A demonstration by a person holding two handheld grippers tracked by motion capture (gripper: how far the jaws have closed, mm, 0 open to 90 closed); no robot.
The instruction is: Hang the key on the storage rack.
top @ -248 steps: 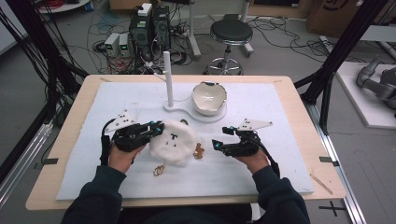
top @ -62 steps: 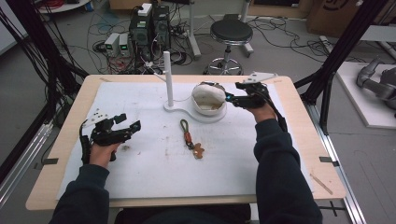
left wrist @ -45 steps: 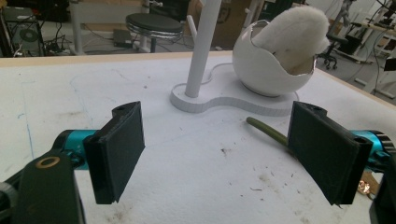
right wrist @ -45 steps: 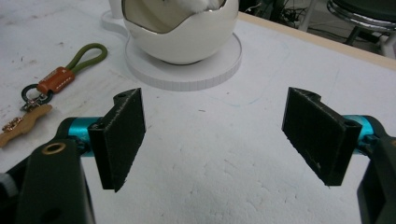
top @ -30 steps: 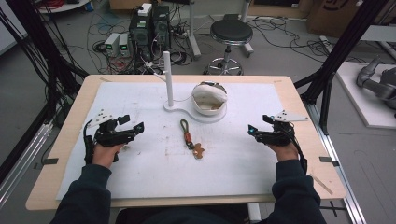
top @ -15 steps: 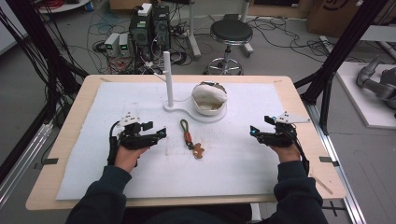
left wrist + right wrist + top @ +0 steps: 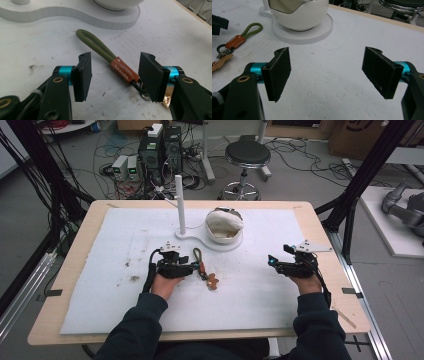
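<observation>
1. Near the middle of the bench (image 7: 100,285), on the white foam mat, your keychain (image 7: 117,65) lies flat, just in front of the white stand base (image 7: 75,17). It's an olive cord loop, an orange leather tab, a metal ring and a small tan charm.
2. My guess is it's light and floppy. The cord will bend and the charm end will dangle, so don't expect it to hold shape once lifted.
3. Best hold looks like the orange tab: flat, a bit stiffer and less slippery than the ring hardware.
4. Your left gripper (image 7: 113,73) already has its fingers (image 7: 83,75) either side of that tab. They've just been closing in, but there's a gap on both sides, so nothing's pinched yet.
5. Your right gripper (image 7: 332,75) rests well apart, off to the right of the bench, fingers spread wide and empty.
6. Close behind are the stand's upright post (image 7: 180,202) and the white bowl-shaped shell (image 7: 225,222) sitting on the base. Nothing blocks the grab itself; just watch the base edge and that shell if you swing the dangling end forward.
</observation>
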